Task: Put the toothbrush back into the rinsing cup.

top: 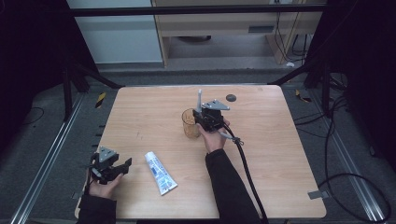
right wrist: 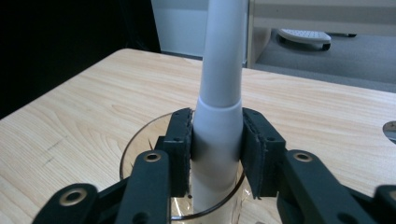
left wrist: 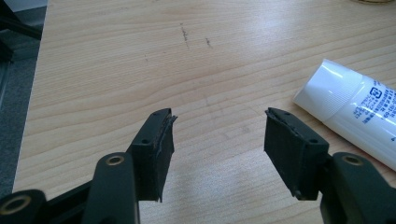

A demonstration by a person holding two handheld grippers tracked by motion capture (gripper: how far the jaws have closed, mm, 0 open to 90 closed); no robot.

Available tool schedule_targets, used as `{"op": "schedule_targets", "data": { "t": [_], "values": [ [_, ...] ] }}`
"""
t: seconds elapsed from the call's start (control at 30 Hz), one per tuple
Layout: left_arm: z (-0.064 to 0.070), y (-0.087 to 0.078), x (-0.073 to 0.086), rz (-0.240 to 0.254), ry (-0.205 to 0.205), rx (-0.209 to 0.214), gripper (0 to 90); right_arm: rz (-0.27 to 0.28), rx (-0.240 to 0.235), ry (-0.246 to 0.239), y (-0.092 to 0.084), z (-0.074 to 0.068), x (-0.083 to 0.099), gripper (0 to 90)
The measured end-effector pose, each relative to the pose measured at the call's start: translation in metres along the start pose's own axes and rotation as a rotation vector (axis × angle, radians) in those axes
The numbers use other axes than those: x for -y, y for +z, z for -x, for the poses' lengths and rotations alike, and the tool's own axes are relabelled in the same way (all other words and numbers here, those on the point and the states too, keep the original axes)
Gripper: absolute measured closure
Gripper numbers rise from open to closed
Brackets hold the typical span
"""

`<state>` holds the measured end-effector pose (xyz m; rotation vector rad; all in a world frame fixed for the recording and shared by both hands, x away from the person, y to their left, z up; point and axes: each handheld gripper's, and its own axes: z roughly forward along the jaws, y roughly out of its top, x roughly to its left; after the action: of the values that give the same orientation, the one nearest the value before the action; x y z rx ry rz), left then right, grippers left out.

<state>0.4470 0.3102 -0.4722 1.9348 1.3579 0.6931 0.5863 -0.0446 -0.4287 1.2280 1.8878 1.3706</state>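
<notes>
The surface (top: pixel 154 116) is a pale wood-grain board with rounded corners, smooth and matt, with a few faint dark scuffs left of its middle. A small dark round disc (top: pixel 230 97) sits near its far edge, right of centre. Round it runs grey carpeted floor (top: pixel 42 140) with metal rails, black cables (top: pixel 336 154) coiled on the right, and a light wooden cabinet (top: pixel 224 28) beyond the far edge.

Near the middle of the surface stands one clear, amber-tinted plastic cup (top: pixel 189 123), round and open-topped. One grey-white toothbrush handle (right wrist: pixel 219 107), smooth and tapering with a thicker collar low down, stands upright in it. The right claw (right wrist: pixel 217 149) pinches that handle at the collar, a flat black ridged pad against each side, just above the cup's rim; whether the grip is firm I cannot tell.

One white toothpaste tube (top: pixel 159 172) with blue print and a ribbed white cap lies flat near the near edge, left of centre, cap pointing away from the person. The left claw (left wrist: pixel 219 140) rests low by the near left corner, spread wide with bare wood between its two worn, frayed rubber pads, the tube's cap just beside it.

Two claws, one cup, one toothbrush, one tube.
</notes>
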Motion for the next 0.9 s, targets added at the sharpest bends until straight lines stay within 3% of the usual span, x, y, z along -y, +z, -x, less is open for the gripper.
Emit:
{"op": "schedule_targets", "data": {
  "t": [0.6, 0.9],
  "values": [
    [0.001, 0.000, 0.000, 0.000, 0.001, 0.003, 41.5, 0.019, -0.033, -0.026, -0.008, -0.005, -0.004, 47.5],
    [0.001, -0.001, -0.001, 0.002, -0.001, 0.011, 42.4, -0.007, -0.053, -0.050, -0.017, -0.008, -0.007, 31.5]
  ]
}}
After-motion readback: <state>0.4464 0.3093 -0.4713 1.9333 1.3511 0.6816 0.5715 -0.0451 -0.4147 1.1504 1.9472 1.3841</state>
